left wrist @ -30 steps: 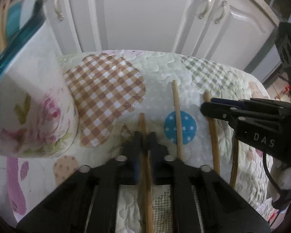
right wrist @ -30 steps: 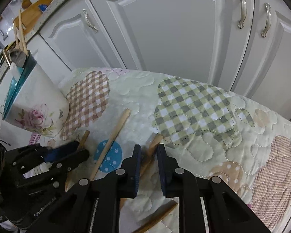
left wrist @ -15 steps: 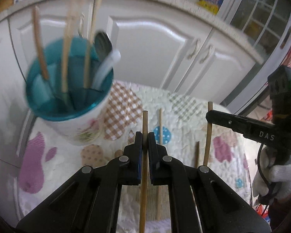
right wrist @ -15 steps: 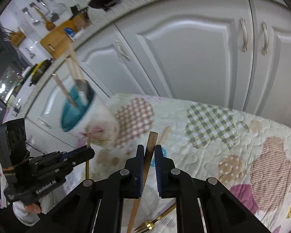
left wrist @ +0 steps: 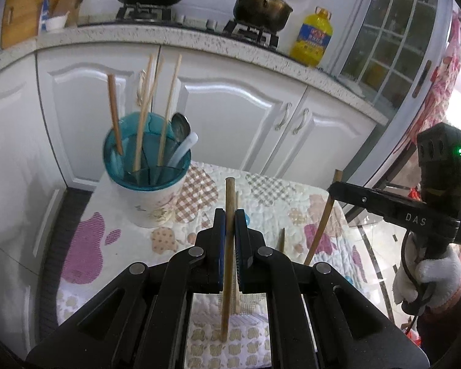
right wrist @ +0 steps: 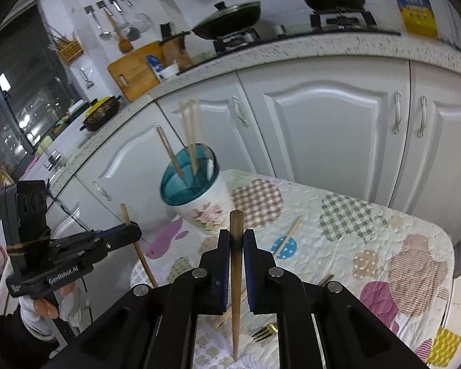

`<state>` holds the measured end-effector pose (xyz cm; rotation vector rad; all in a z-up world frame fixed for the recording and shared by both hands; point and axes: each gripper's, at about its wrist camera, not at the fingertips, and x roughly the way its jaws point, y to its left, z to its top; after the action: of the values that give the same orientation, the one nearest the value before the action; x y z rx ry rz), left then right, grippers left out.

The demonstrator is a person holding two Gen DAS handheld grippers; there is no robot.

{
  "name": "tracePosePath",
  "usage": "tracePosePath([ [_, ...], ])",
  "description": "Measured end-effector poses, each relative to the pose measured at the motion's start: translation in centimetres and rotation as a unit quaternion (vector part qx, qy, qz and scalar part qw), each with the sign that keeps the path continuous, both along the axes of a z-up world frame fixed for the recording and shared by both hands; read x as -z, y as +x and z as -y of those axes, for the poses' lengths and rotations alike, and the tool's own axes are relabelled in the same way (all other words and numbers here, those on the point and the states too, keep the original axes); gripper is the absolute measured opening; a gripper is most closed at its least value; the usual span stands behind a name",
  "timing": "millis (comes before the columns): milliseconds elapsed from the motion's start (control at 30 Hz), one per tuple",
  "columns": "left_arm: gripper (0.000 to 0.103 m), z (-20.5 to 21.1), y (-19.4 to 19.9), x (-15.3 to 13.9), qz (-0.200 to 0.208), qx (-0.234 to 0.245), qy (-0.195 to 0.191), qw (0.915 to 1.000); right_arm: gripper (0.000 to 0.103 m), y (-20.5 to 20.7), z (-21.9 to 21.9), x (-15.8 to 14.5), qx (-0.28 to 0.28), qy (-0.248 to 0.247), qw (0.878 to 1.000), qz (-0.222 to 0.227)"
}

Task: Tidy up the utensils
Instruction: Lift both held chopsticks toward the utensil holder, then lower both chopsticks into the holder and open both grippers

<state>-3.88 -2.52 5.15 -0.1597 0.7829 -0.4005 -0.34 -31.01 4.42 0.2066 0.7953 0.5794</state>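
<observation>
1. Holding one chopstick (left wrist: 229,233) upright, your left gripper (left wrist: 229,220) has its jaws pinched on the shaft, raised above the quilt (left wrist: 267,203) and near the cup (left wrist: 147,178). The grip sits high on the stick with a long tail hanging below; expect it to pivot in the pads if you swing fast.
2. The cup stands at the left end of the quilt, already crowded with chopsticks (left wrist: 141,120) and a spoon (left wrist: 180,126). A steep or hurried entry could catch these or the teal rim and tip the cup.
3. Loose pieces remain on the quilt: a chopstick (right wrist: 287,235) and a fork (right wrist: 265,333). Dragging a hanging tail across them could scatter them.
4. Your right gripper (right wrist: 236,238) is likewise pressed shut on a darker chopstick (right wrist: 236,279), held upright. Both grippers are heading, in my judgement, for one cup; arriving together risks a clash of sticks or fingers. Go one at a time.
</observation>
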Motion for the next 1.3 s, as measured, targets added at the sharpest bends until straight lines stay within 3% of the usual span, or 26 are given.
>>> tracePosePath([
  [433,0.004,-3.1,-1.0,-5.5,0.062,-0.040,-0.008,0.9973,0.008,-1.3,-1.7,-5.5,-0.021,0.009,0.998,0.058],
  [867,0.004,-7.7,3.8,-12.0,0.136,-0.115,-0.010,0.9841,0.008,2.3,-5.8,-13.2,-0.058,0.009,0.991,0.118],
  [1133,0.004,-8.7,8.7,-11.6,0.140,-0.150,0.000,0.9786,0.008,6.8,-8.7,-15.4,-0.060,0.003,0.988,0.140],
  [1300,0.004,-8.2,11.0,-10.0,0.136,-0.161,0.023,0.9772,0.008,9.9,-10.8,-14.5,-0.060,-0.009,0.989,0.138],
])
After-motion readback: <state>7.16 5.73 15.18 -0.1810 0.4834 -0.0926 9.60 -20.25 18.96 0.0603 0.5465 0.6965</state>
